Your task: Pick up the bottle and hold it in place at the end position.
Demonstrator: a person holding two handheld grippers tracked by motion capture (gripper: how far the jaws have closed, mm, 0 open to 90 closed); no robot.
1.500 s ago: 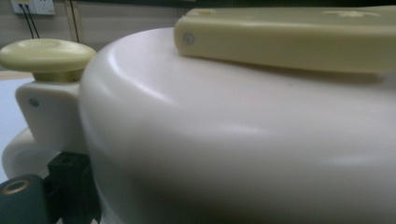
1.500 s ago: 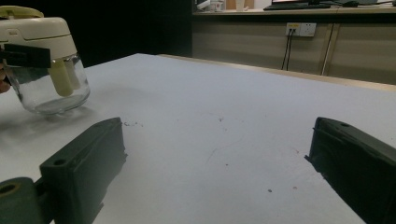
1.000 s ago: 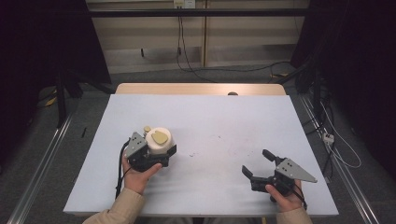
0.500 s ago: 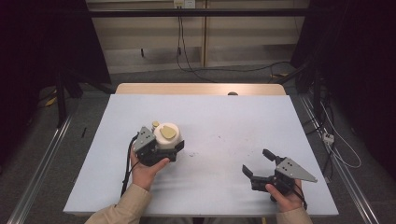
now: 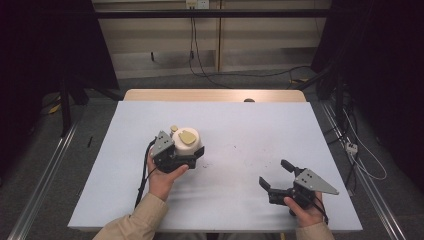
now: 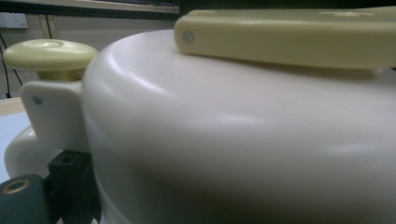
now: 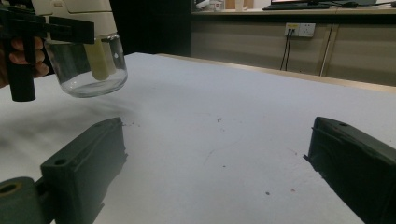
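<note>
Black two-jaw tools (image 5: 281, 176), grey triangular plates, trailing cables, beige sleeves (image 5: 137, 220).

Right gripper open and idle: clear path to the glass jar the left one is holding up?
Probably yes. The right gripper is open, bare table lies between, and the jar hangs above it in the left gripper.

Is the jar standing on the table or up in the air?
Up in the air. The left tongs hold the jar, and in the right gripper view its glass bottom hangs above the table.
</note>
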